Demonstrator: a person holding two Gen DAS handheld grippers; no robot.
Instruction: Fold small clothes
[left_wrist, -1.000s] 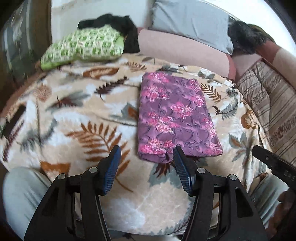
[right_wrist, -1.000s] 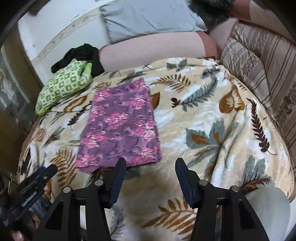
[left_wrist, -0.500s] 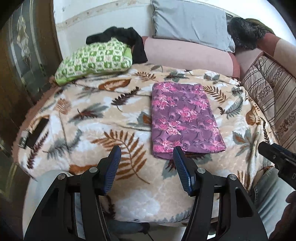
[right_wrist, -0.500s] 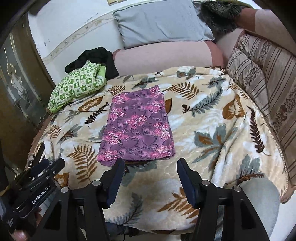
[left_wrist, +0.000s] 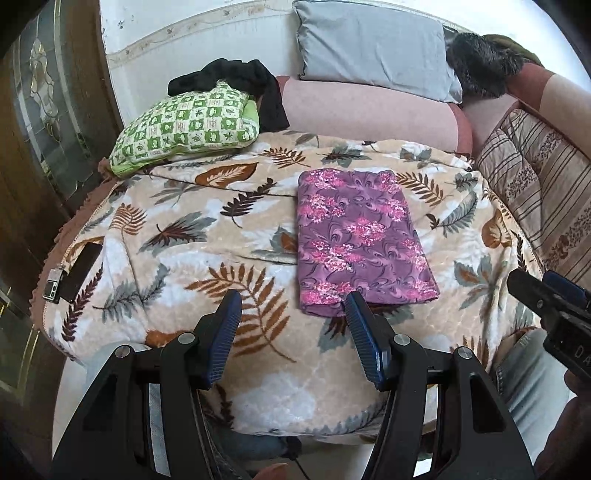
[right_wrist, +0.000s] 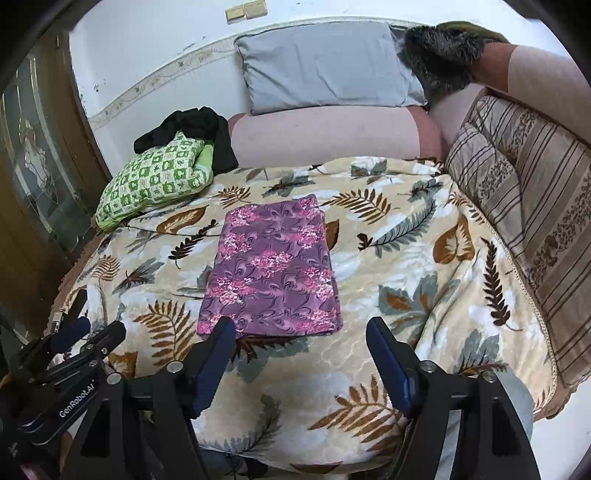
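Note:
A purple cloth with pink flowers (left_wrist: 358, 240) lies folded into a flat rectangle on the leaf-patterned blanket (left_wrist: 207, 236); it also shows in the right wrist view (right_wrist: 273, 269). My left gripper (left_wrist: 291, 310) is open and empty, held above the blanket's near edge just short of the cloth's near end. My right gripper (right_wrist: 301, 339) is open and empty, also near the front, close to the cloth's near edge. Each gripper appears at the side of the other's view: the right one (left_wrist: 546, 295), the left one (right_wrist: 85, 339).
A green checked cushion (left_wrist: 188, 125) with a black garment (left_wrist: 236, 77) behind it lies at the back left. A grey pillow (left_wrist: 373, 48) and pink bolster (left_wrist: 369, 118) line the back. A striped cushion (left_wrist: 543, 184) is on the right. A dark phone (left_wrist: 79, 269) lies at the blanket's left edge.
Both grippers have pulled back and up from the folded cloth, so more of the bed shows. The cloth has not moved. Both stay open.

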